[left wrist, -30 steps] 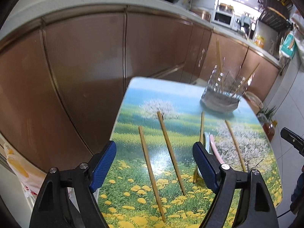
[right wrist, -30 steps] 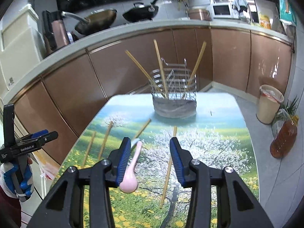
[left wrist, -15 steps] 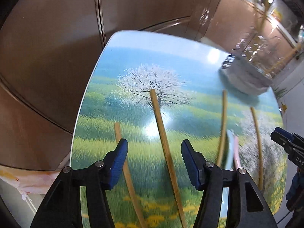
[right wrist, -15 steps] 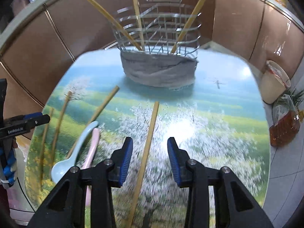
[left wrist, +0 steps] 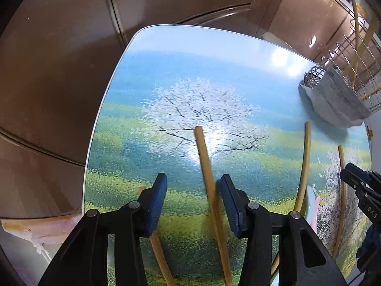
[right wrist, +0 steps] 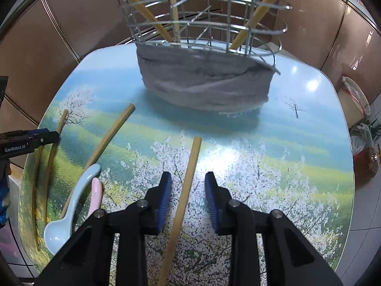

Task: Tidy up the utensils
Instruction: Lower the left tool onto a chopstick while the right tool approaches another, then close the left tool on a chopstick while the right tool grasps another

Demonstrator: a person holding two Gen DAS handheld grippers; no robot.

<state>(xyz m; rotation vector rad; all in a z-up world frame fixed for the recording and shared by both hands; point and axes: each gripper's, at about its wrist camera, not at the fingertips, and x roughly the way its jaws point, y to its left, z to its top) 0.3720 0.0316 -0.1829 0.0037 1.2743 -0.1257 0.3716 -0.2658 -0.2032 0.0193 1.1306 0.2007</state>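
Several bamboo chopsticks lie on the landscape-print table (left wrist: 181, 54). My left gripper (left wrist: 193, 191) is open, low over the table, with one chopstick (left wrist: 205, 162) between its jaws near the right pad. Another chopstick (left wrist: 157, 245) lies under its left finger. My right gripper (right wrist: 188, 189) is open and straddles a chopstick (right wrist: 188, 178). A wire utensil basket (right wrist: 204, 54) wrapped in grey cloth holds three chopsticks at the table's far end. A light blue spoon (right wrist: 69, 207) and a pink spoon (right wrist: 95, 195) lie to the left.
Brown kitchen cabinets (left wrist: 59, 71) stand close behind the table. A bin (right wrist: 354, 97) and a bottle (right wrist: 368, 159) sit on the floor at the right. The left gripper's tip (right wrist: 28, 140) shows at the table's left edge in the right wrist view.
Both grippers have moved forward and down toward the table. Each now has a chopstick between its open jaws.
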